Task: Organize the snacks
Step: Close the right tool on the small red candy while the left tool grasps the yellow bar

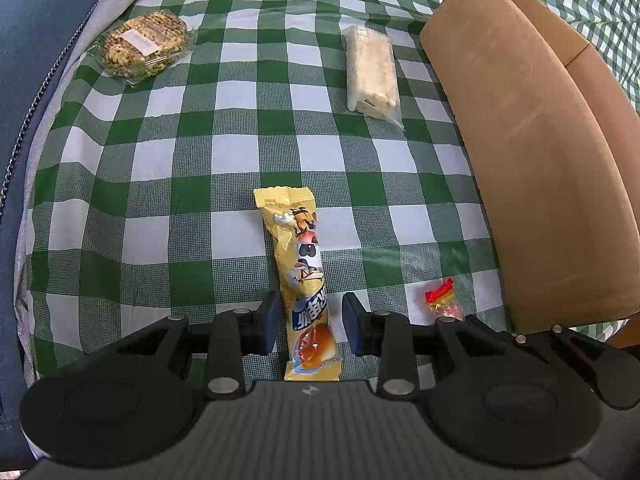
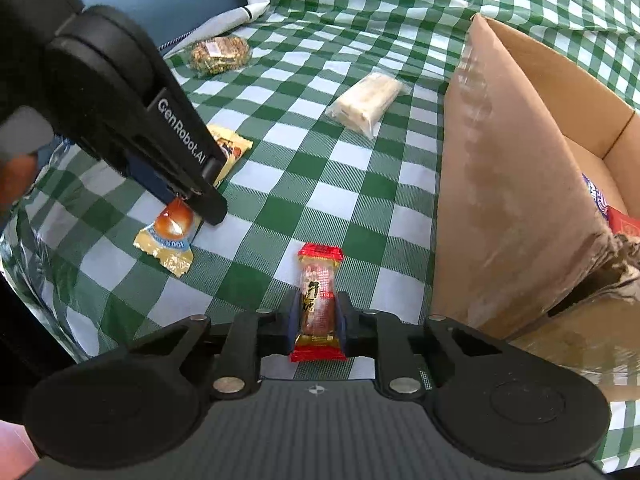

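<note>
Left tool (image 1: 309,322) is held open, astride the yellow packet (image 1: 303,280), which lies lengthwise on the tabletop (image 1: 168,184), pointing away. Right tool (image 2: 317,320) is clamped on the red candy (image 2: 319,300), long axis forward, beside the box (image 2: 516,216).

**Both grippers low, one spread, one closed**

My left gripper (image 1: 309,322) sits low with its jaws parted, pads clear on either side. My right gripper (image 2: 318,318) is pinched tight, fingers (image 2: 292,320) pressing inward, angled forward and down.
</note>
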### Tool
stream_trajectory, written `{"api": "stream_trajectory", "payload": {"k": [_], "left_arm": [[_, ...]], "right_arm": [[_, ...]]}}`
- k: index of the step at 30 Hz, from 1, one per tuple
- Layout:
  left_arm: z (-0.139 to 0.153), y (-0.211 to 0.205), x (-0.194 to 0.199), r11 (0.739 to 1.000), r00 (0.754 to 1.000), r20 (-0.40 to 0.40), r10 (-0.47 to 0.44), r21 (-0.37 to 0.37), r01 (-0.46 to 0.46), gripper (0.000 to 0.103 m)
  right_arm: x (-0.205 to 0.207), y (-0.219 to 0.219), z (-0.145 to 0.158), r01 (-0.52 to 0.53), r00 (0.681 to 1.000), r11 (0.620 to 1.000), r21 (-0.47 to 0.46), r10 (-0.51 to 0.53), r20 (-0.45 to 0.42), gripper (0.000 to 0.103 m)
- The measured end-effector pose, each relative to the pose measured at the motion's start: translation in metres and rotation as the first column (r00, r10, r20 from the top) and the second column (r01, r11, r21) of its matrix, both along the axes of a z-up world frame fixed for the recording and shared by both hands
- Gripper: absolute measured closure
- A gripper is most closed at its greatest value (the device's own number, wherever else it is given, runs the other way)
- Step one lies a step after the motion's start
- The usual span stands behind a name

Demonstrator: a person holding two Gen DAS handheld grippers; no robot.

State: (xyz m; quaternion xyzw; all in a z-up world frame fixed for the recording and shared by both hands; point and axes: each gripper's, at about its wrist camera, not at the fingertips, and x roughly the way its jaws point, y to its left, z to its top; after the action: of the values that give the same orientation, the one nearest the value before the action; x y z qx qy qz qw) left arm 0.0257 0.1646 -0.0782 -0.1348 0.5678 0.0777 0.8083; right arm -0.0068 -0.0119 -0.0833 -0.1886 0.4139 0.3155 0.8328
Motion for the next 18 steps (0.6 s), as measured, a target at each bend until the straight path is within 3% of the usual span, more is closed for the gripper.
{"api": "stream_trajectory", "payload": {"k": [10,18], "left_arm": [[-0.0001,-0.0004,0.0003,1.000,1.000,-0.001,-0.001,-0.002,0.001,0.067],[0.0042,0.0026,-0.0009,1.000,1.000,0.022,0.000,0.001,0.000,0.083]], "right_arm": [[-0.0022,-0.0007,0.0013,-0.002,1.000,1.000,0.005,0.002,0.024,0.084],[-0.0020,-0.0041,0.0067,0.008,0.999,0.999,0.038,-0.009,0.036,0.084]]}}
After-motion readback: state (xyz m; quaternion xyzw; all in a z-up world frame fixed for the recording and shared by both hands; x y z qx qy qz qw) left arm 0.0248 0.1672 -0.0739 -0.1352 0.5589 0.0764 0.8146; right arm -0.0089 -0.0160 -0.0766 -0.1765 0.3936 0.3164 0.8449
